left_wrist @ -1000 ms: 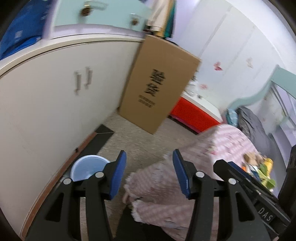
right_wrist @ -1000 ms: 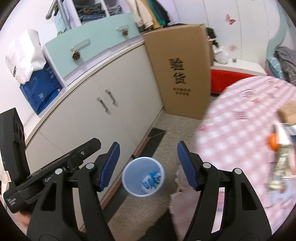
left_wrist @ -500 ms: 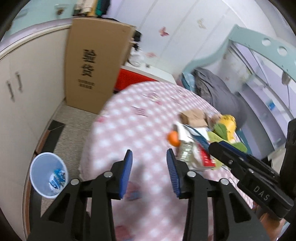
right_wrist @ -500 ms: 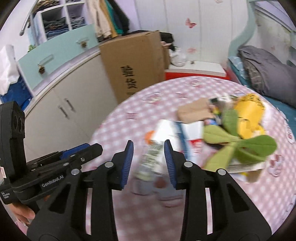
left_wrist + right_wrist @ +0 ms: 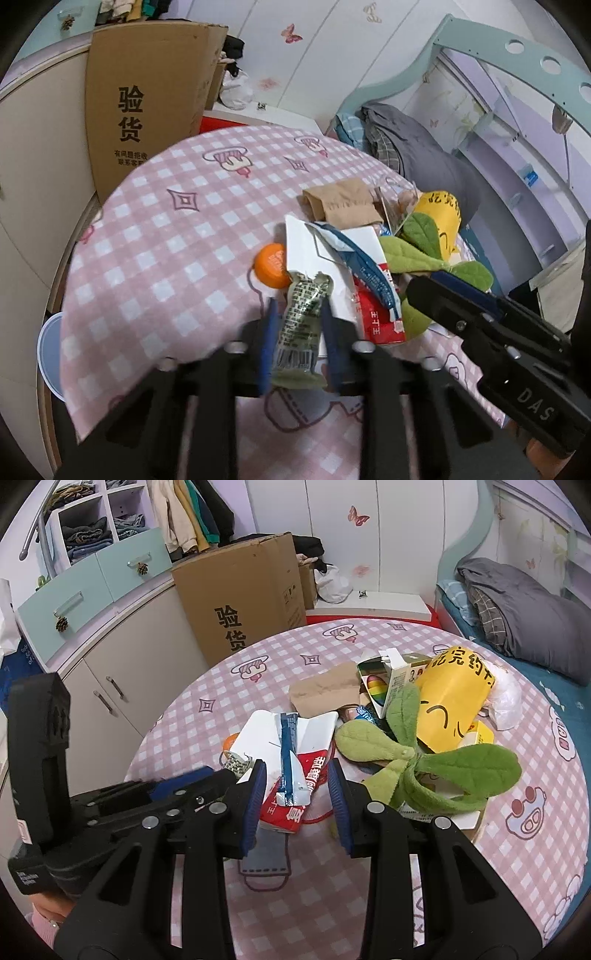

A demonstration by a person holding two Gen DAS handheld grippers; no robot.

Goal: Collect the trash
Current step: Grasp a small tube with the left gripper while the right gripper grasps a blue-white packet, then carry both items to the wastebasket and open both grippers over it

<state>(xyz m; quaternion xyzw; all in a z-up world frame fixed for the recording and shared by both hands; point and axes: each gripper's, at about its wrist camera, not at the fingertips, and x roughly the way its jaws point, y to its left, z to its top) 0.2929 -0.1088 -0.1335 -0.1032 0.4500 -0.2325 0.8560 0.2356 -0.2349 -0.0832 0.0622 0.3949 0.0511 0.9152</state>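
A pile of trash lies on the round table with a pink checked cloth [image 5: 166, 236]. My left gripper [image 5: 299, 314] is open, its jaws on either side of a green patterned wrapper [image 5: 301, 325]; whether they touch it I cannot tell. My right gripper [image 5: 297, 775] is open around a red and white packet [image 5: 295, 794] with a blue and white wrapper [image 5: 288, 753] on top. An orange cap [image 5: 269, 266] lies beside the wrappers. The pale blue bin [image 5: 50, 354] stands on the floor left of the table, mostly hidden by the cloth.
A green leaf-shaped plush [image 5: 424, 760], a yellow bag [image 5: 454, 698], a brown paper bag [image 5: 325, 690] and a small carton [image 5: 391, 675] lie further back on the table. A tall cardboard box [image 5: 243, 602] stands by the cupboards [image 5: 122, 672]. A bed [image 5: 524, 616] is at the right.
Both grippers swung from the bin on the floor up to the table and moved in on the pile. Their jaws have narrowed around the wrappers.
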